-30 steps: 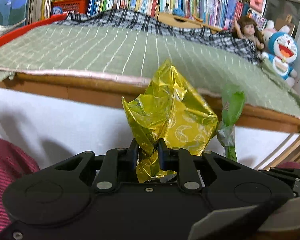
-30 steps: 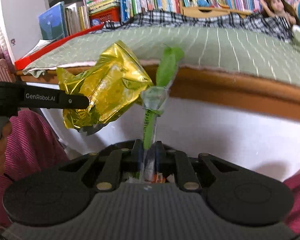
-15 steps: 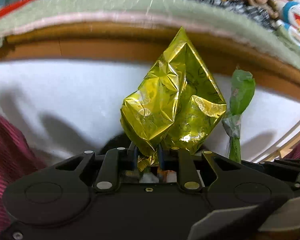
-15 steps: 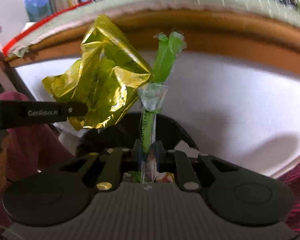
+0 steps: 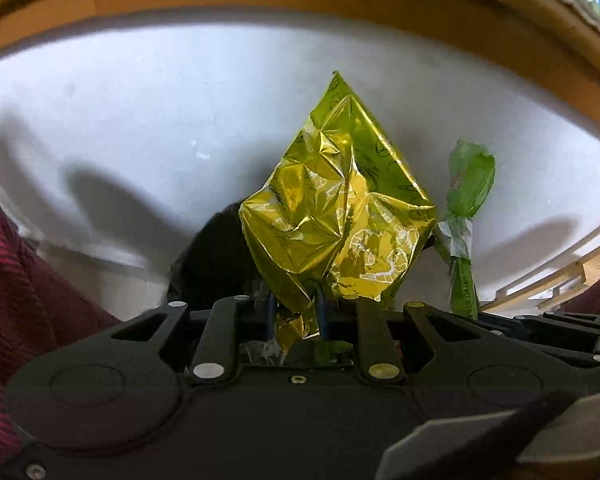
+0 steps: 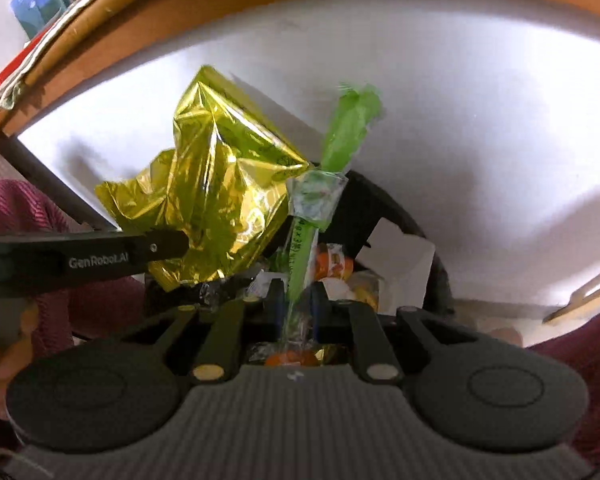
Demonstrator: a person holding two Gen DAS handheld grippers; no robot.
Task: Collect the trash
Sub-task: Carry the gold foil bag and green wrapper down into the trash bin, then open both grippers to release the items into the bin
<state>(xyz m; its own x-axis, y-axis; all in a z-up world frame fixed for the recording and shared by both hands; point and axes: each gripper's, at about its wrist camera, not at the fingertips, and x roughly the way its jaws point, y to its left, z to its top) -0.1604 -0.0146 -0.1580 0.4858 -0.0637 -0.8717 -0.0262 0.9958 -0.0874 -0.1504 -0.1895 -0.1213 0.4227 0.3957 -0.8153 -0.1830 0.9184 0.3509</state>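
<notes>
Below both claws a black bin [image 6: 400,216] is sitting part-filled, left gripper [image 5: 296,312] pinching the gold wrapper [image 5: 340,216], right gripper [image 6: 296,304] clamping the green wrapper [image 6: 340,136]; both drops are pending.

The gold wrapper [image 5: 336,216] hides most of the black bin [image 5: 212,264]; its contents [image 6: 340,268] are indistinct

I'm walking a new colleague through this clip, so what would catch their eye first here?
The crumpled gold foil wrapper, pinched in the left gripper at centre frame. Beside it, the slim green wrapper stands up from the right gripper. Below both sits a black bin already holding trash.
</notes>
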